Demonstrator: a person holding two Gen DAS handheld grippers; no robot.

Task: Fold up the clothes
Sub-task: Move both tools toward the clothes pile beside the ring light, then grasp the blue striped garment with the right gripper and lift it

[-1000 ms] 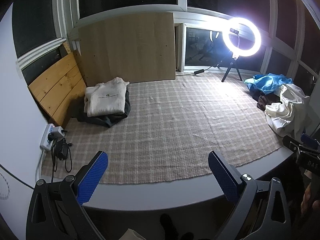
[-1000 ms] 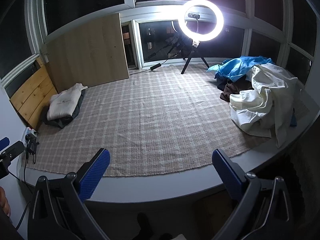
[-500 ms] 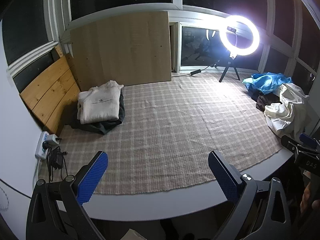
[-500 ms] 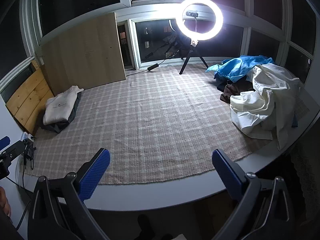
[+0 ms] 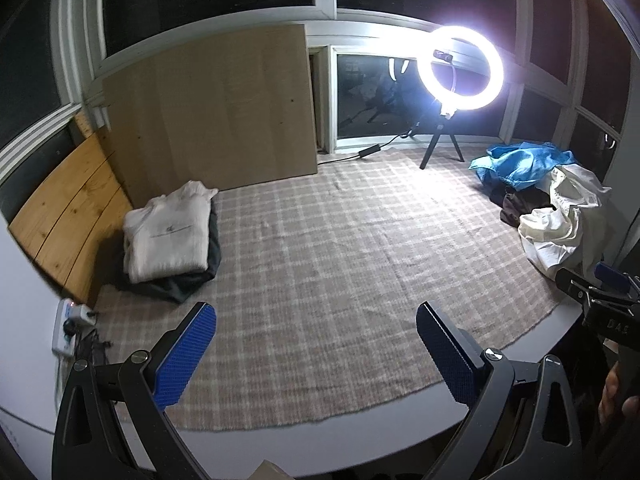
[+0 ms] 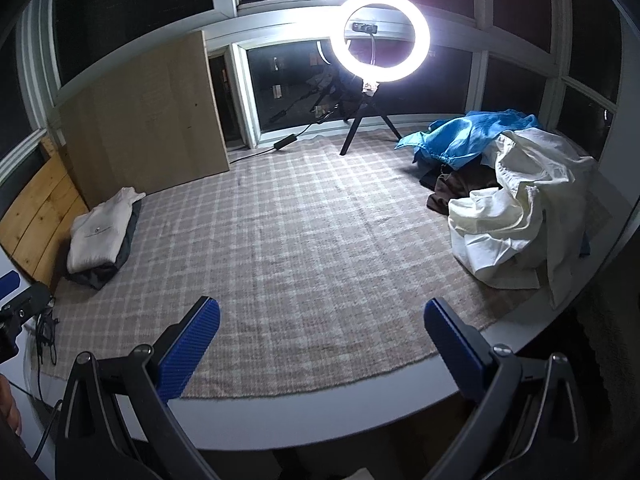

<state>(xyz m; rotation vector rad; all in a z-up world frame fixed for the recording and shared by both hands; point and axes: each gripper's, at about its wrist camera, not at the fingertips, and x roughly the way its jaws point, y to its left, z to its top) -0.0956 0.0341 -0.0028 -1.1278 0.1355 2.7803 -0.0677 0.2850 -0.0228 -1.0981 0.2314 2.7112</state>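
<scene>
Two garments look done: a cream sweater (image 5: 168, 236) folded flat on top of a dark folded piece (image 5: 176, 286), stacked at the far-left of the plaid mat (image 5: 328, 264), just beside the wood planks (image 5: 64, 216). Left to do, by my read: the unfolded heap at far right, w/ a white garment (image 6: 520, 232) on top and nearest, a blue one (image 6: 464, 136) behind it, and a brown one (image 6: 460, 188) tucked between/under; may be more beneath, can't tell. So roughly partway, nothing in work right now. Left gripper (image 5: 316, 354) hangs above the near mat edge w/ jaws spread wide, holding nothing; right gripper (image 6: 322, 350) same, jaws wide apart and empty, over the near edge too. Middle of the mat is bare, so plenty of room to spread the next piece flat. Edges to mind: the mat stops short of the table (image 6: 320, 412) rim along the front, and the white garment drapes near the right rim, so a careless tug could prob drag it off. Ring light (image 6: 380, 36) on its tripod stands at the back centre w/ a cable (image 6: 288, 142) running left along the far edge; keep sleeves clear of it. Power strip (image 5: 68, 324) and cords sit at the near-left corner, close to the folded stack.
</scene>
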